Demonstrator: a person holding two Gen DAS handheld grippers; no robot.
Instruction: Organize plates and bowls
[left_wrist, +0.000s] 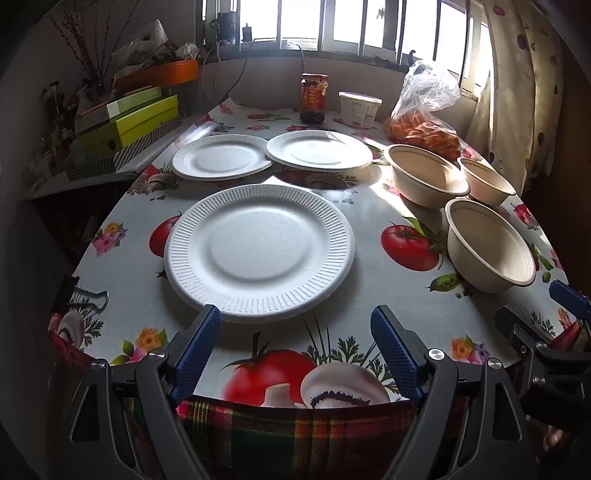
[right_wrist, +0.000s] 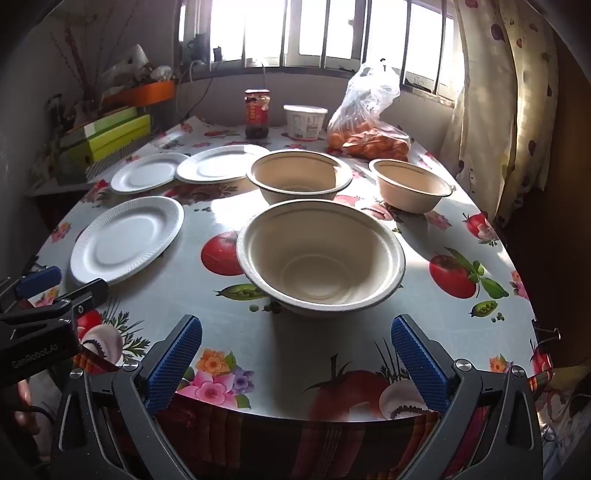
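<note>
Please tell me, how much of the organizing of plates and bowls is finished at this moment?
Nothing looks done yet. The three white plates, nearest one, lie separately, only the two far ones overlapping at the rims. The three beige bowls, nearest one, stand apart. In hand: nothing; the left tongs and right tongs are open and empty. Left: stacking everything.

sauce jar, white tub, bagged oranges
</note>
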